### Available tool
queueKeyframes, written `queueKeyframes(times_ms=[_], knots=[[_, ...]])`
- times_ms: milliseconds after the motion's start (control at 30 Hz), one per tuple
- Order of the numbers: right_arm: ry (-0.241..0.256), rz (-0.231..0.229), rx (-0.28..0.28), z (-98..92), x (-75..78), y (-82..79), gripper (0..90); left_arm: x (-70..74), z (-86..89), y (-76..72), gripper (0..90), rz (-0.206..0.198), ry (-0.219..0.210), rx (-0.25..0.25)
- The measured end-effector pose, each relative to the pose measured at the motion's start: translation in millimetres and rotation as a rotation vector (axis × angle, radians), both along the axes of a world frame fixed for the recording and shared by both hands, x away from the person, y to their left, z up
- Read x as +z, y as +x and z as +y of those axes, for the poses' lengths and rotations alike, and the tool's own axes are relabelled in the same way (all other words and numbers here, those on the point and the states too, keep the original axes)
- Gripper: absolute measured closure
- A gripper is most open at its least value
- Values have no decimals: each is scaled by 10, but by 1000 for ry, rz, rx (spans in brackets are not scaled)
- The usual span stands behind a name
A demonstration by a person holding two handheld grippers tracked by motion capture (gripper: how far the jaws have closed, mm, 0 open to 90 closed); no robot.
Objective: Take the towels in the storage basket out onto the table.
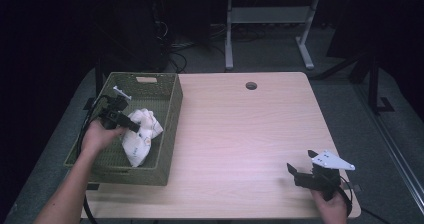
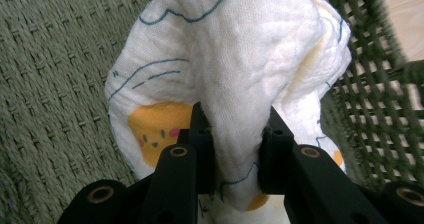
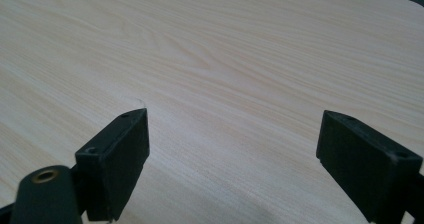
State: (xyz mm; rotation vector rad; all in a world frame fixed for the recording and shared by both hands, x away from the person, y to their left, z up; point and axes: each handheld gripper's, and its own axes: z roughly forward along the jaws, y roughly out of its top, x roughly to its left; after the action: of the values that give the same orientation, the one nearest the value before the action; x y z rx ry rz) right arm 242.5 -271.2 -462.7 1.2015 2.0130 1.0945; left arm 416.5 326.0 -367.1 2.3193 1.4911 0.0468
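The left gripper has its jaws clamped on the white cloth inside the green basket at the tabletop's left edge. Next, probably lifting it clear. The right gripper idles, jaws apart.

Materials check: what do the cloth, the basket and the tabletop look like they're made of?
Cloth: soft woven cotton or gauze by its look, matte white with printed blue lines and orange shapes; it crumples and folds between the jaws of the left hand-held gripper.
Basket: olive green woven weave, likely plastic or paper cord; open lattice walls.
Table: light wood-grain surface, smooth, probably laminate.
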Motion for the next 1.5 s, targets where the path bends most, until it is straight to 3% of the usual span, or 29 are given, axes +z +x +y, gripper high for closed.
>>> queueKeyframes(times_ms=[267, 500, 700, 833, 1267, 1500], knots=[[27, -17, -8, -18, 16, -5, 132, 112, 44, -26, 729, -7, -11, 5], [24, -16, -4, -16, 19, -1, 132, 292, 104, -76, 729, -49, -48, 13], [25, -24, -11, -29, 26, -5, 132, 409, 132, -123, 729, -54, -69, 0], [21, -24, -9, -28, 25, -3, 132, 516, 152, -159, 727, -76, -109, -2], [16, -15, -9, -25, 25, -2, 131, 854, 8, -266, 727, -137, -121, -51], [18, -19, -10, -36, 29, -3, 131, 992, 5, -297, 727, -143, -159, -53]])
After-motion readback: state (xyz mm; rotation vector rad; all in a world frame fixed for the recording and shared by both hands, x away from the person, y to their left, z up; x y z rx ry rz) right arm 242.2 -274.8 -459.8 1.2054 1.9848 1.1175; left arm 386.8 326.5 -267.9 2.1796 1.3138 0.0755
